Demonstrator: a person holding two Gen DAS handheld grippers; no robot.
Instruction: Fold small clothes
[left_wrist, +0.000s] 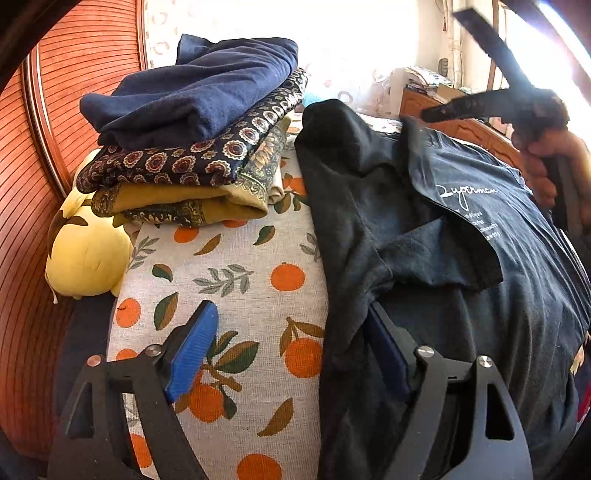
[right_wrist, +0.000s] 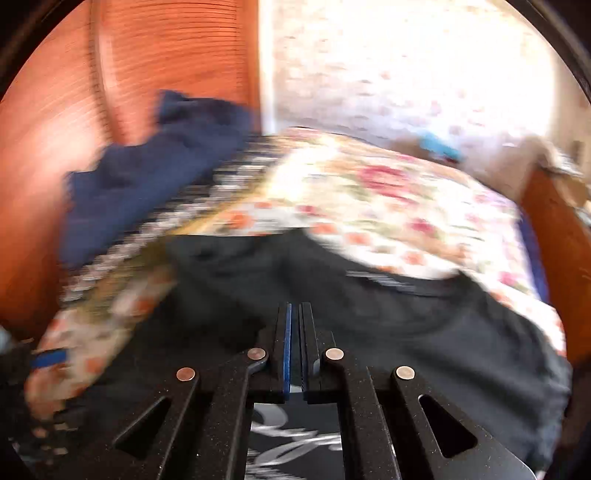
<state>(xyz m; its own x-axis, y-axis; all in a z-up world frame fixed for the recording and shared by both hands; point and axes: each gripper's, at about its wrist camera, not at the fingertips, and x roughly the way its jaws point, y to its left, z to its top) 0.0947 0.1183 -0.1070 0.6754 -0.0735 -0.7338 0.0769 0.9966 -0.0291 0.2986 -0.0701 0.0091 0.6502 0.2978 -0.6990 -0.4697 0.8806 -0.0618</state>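
Observation:
A dark grey T-shirt with white script lies on the orange-print sheet, partly folded over itself. My left gripper is open at the shirt's left edge; the left blue pad rests over the sheet, the right finger is under a fold of the shirt. My right gripper is shut with its pads together; the printed shirt cloth shows beneath it, and whether it pinches cloth cannot be told. In the left wrist view the right gripper is at the shirt's far edge. The right wrist view is blurred.
A stack of folded clothes, navy on top, sits at the far left of the bed. A yellow plush toy lies beside it. An orange ribbed headboard runs along the left. A wooden footboard stands behind the shirt.

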